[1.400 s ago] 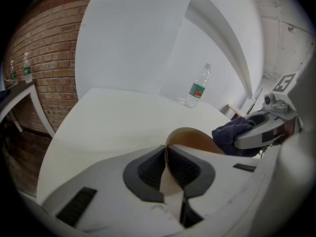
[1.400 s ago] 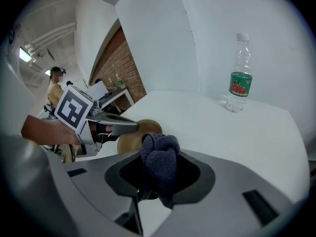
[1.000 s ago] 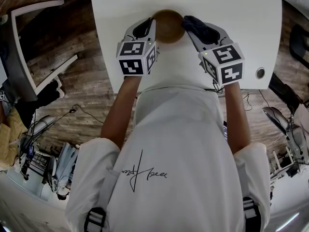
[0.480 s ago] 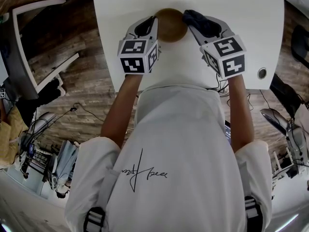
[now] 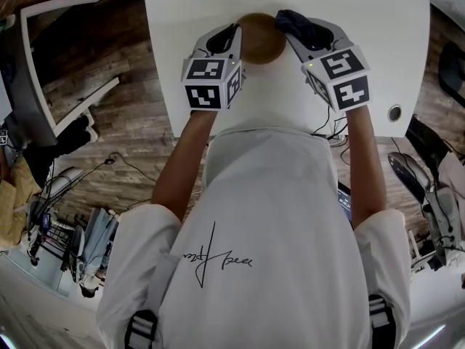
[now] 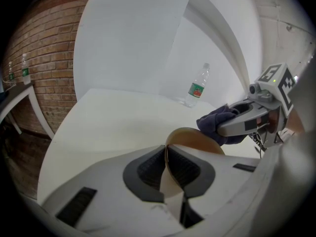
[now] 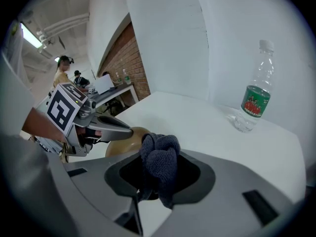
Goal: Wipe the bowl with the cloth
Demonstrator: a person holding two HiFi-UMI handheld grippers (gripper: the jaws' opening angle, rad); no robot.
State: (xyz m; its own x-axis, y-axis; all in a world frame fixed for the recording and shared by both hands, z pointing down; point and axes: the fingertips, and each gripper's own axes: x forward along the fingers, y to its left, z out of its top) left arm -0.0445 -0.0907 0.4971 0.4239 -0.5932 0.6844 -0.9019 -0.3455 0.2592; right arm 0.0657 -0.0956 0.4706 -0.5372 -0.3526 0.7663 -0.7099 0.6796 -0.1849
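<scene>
Spreading wide, the white table (image 5: 370, 49) lies under the brown bowl (image 6: 195, 138); the left gripper (image 6: 167, 157) clamps the bowl's rim; the right gripper (image 7: 158, 174) pinches a bunched dark cloth (image 7: 160, 154) at the bowl's opposite edge.

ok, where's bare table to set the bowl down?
Bare table right of the right tongs, out to the edge; also the far stretch between bowl and bottle. Crowded at the near middle: left tongs, bowl and cloth meet.
</scene>
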